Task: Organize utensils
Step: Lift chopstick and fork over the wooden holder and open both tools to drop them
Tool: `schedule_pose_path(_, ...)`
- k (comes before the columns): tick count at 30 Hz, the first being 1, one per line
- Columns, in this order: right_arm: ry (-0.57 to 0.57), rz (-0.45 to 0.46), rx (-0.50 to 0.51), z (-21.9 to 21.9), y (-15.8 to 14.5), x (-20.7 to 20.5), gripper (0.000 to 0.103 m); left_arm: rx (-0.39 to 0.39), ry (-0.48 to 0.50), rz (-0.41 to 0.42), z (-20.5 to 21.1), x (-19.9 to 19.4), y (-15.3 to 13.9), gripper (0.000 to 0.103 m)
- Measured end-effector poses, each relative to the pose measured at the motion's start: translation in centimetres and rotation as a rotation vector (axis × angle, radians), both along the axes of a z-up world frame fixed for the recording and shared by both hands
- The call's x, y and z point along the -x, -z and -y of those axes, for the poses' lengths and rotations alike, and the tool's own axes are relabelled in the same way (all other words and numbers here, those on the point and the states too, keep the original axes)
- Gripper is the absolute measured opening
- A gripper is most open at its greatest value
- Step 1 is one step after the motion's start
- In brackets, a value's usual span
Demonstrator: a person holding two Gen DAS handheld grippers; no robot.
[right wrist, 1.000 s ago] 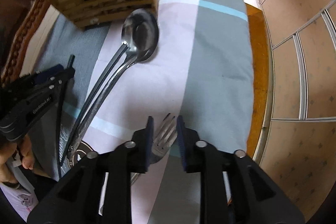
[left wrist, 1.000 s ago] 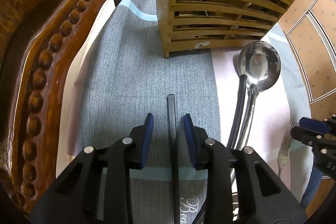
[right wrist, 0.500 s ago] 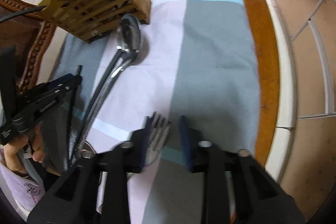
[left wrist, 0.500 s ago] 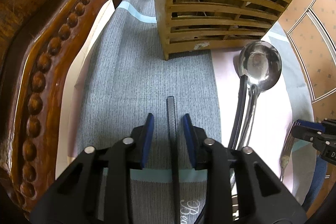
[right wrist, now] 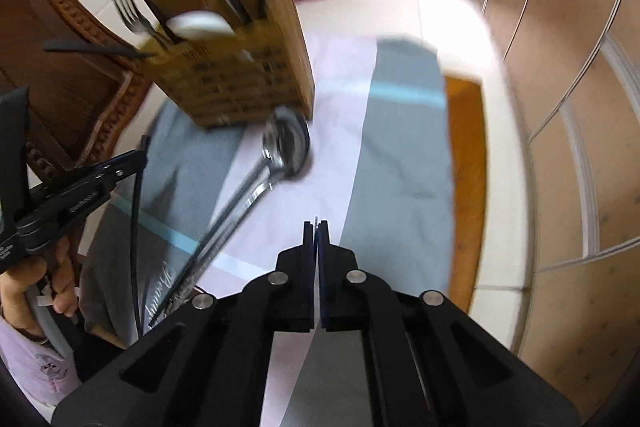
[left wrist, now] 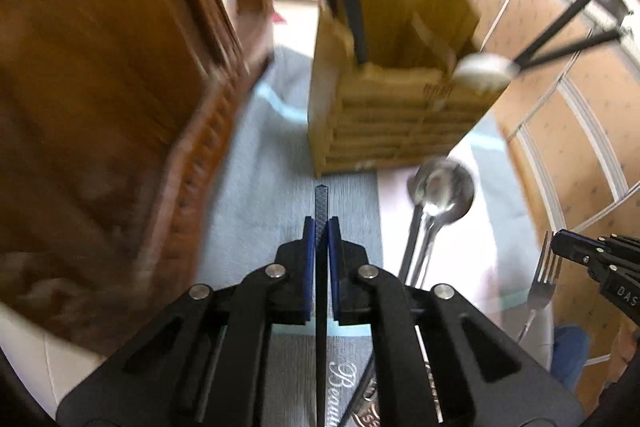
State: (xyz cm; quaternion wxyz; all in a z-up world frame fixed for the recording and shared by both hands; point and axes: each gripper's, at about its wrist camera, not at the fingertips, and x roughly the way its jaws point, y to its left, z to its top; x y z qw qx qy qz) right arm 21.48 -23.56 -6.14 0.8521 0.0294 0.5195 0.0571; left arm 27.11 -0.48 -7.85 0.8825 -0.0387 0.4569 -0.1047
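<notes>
L tongs (left wrist: 321,223) clamped on thin black chopstick (left wrist: 321,201); R tongs (right wrist: 316,227) clamped on silver metal fork (left wrist: 545,281); slatted wooden holder (left wrist: 394,123) at 12 o'clock.

Ladle (left wrist: 440,187) right of holder (left wrist: 400,115)

The left claw (left wrist: 321,227) had just been closing, its blue pads clamped on a thin black chopstick (left wrist: 321,203). The right claw (right wrist: 316,233) had likewise been closing, pinching a silver fork (left wrist: 543,281), both angled downward.

A grey-and-pink cloth (right wrist: 404,147) bears the wooden holder (left wrist: 400,115) and ladle (left wrist: 440,191).
</notes>
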Motion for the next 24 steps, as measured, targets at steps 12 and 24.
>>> schedule_pose_path(12,0.000,0.288,0.184,-3.1,-7.7,2.9,0.002,0.012,-0.055,0.291,-0.9,5.8,-10.3,0.006)
schedule_pose_path(24,0.013,0.403,0.279,-5.1,-10.8,3.9,0.002,0.010,-0.073,0.389,-1.2,7.1,-14.3,0.006)
